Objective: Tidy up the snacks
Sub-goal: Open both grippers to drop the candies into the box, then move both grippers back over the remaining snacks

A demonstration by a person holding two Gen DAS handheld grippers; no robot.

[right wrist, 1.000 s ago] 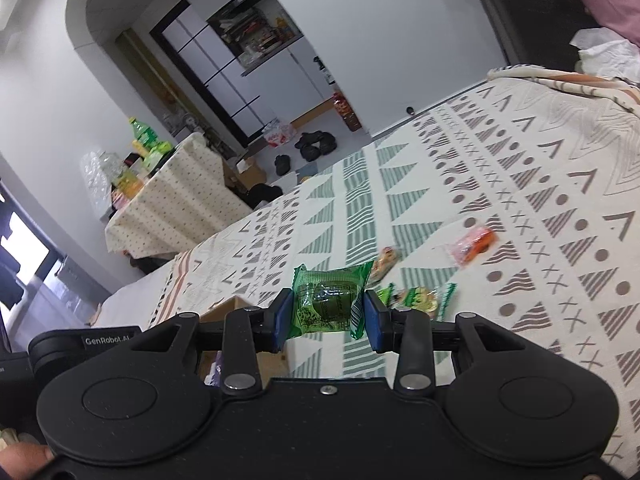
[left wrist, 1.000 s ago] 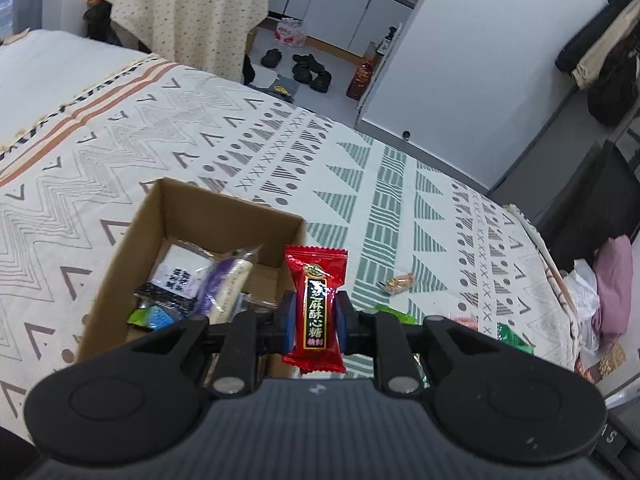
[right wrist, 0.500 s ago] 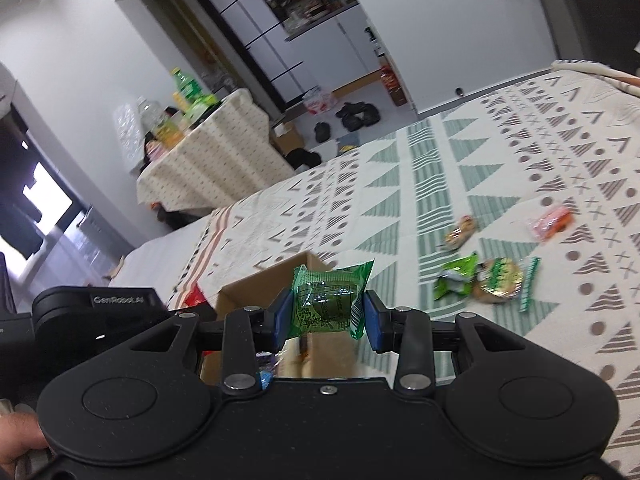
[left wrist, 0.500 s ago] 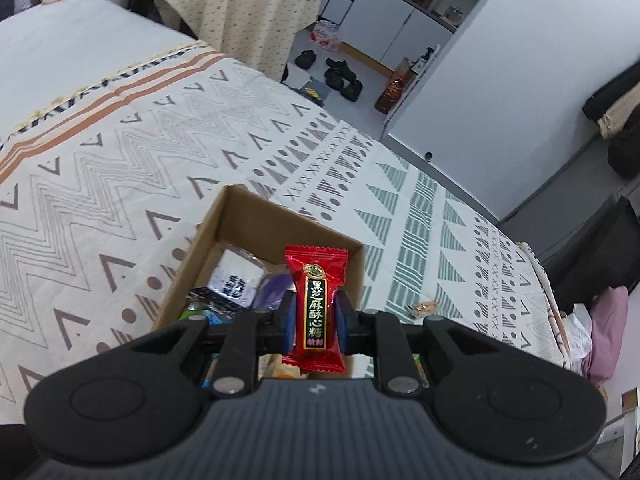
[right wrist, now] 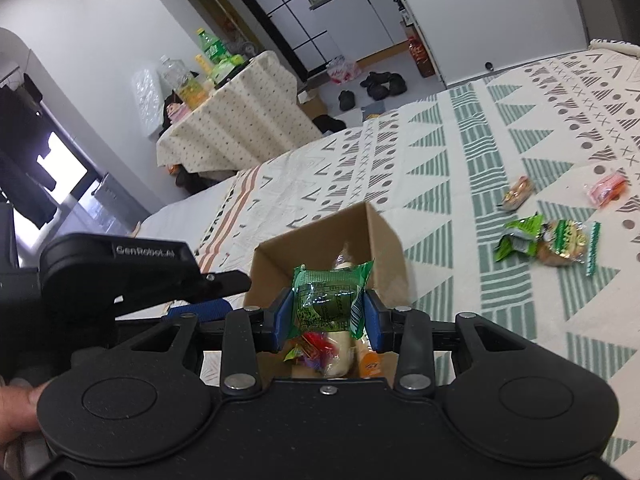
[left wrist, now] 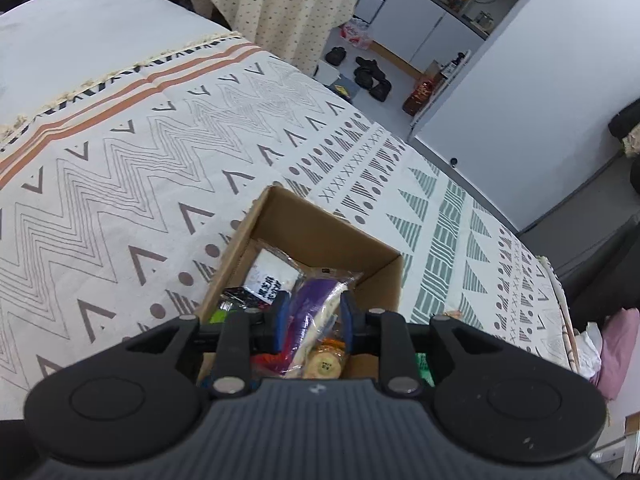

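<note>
Green snack packet [right wrist: 330, 300] sits lower centre in the right wrist view, clamped between the jaws of the right gripper [right wrist: 329, 316], long axis across them. Cardboard box [right wrist: 276, 256] lies directly beyond and below it on the bed [right wrist: 460, 152], so the right gripper is placed to drop. Left gripper [left wrist: 313, 314]: jaws have just been opening, nothing between them. The red candy it held half a second ago is gone, apparently into the box.
</note>
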